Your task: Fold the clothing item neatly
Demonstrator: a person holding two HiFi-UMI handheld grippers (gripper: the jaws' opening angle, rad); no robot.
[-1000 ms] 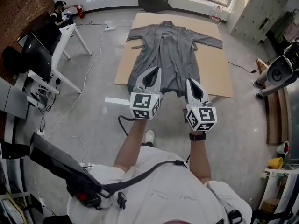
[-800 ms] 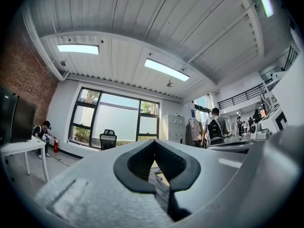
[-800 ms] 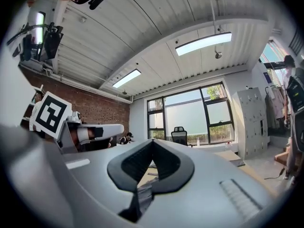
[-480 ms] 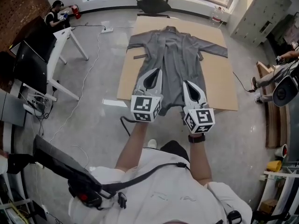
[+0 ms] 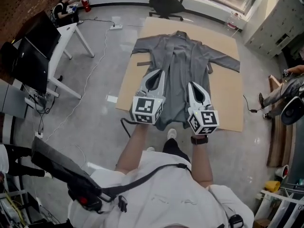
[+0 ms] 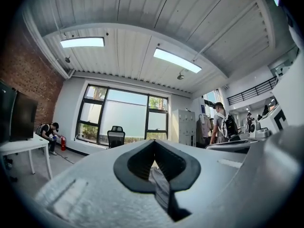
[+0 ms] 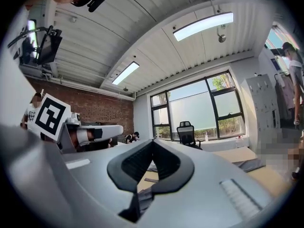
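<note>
Polished concrete floor (image 5: 95,84): cut off by the frame on all sides.

One flat rectangular cardboard sheet (image 5: 225,99) lies on it. Its middle is covered and its near edge is partly masked by the tongs.

One grey robe (image 5: 176,63) lies face up on the sheet. It is soft woven cloth, open down the front, with the collar at the far end and both long sleeves spread outward. A narrow strip of the same cloth shows at each side of the waist. The bottom hem cannot be seen from the head view, as the two tongs stand in front of it.

One white trestle desk (image 5: 66,34) stands at the left with two black monitors (image 5: 33,44). One black office chair (image 5: 166,1) stands beyond the sheet, its top cut off.

Two persons besides the wearer: one seated (image 5: 65,11) at the far left and one (image 5: 285,87) at the right edge, mostly out of frame.

Left gripper (image 5: 159,71): a smooth grey plastic shell with a marker cube. In the left gripper view (image 6: 153,141) the jaws are closed together with a fold of grey robe cloth pinched between them.

Right gripper (image 5: 192,83): the same build. In the right gripper view (image 7: 153,141) the jaws are closed and grey cloth is clamped low in the slot.

One red fire extinguisher (image 5: 87,4) stands beside the seated person.
</note>
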